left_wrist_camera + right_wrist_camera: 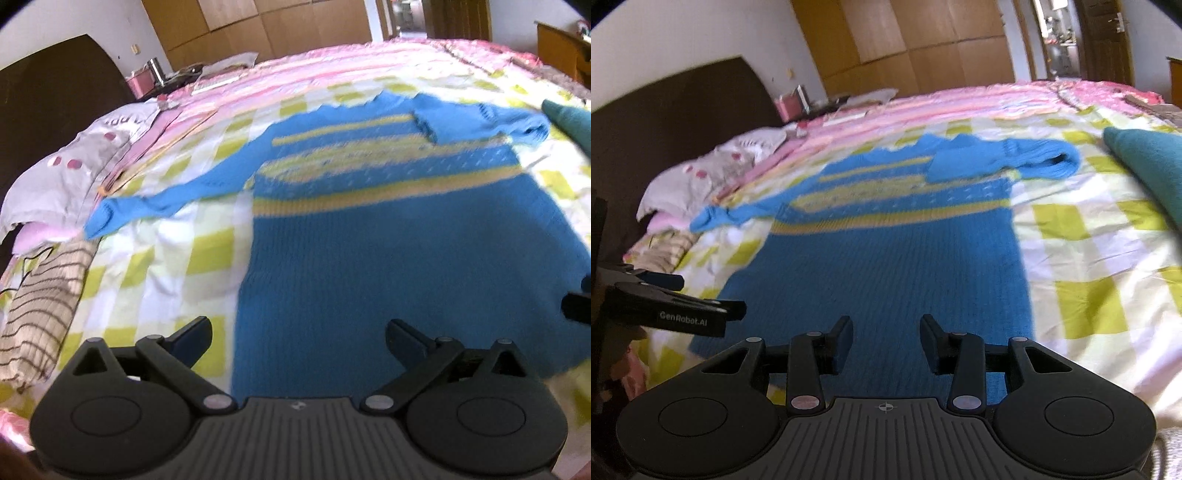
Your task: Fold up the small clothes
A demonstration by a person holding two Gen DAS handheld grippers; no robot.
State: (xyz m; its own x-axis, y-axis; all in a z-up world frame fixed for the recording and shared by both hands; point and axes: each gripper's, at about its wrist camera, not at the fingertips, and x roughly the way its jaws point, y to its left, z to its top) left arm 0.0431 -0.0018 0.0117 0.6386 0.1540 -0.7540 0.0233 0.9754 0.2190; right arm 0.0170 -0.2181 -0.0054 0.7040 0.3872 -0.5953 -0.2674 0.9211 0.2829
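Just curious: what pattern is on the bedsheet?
Lime-green and white checks, clearest in the right wrist view.

Motion blur smears the sweater (388, 258); its hem hides behind both grippers. The teal cloth (1152, 166) is cut off at right.

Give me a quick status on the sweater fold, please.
Left tongs open, right tongs open, both empty. Blue knitted sweater with yellow stripes flat on checked bedspread, one sleeve folded in. Nothing blocking.

1. Blue knit sweater (388, 258) (886, 258), yellow stripes across chest, lies flat on the bed.
2. Left sleeve (155, 199) stretched out sideways.
3. Right sleeve (1004, 158) folded over the chest.
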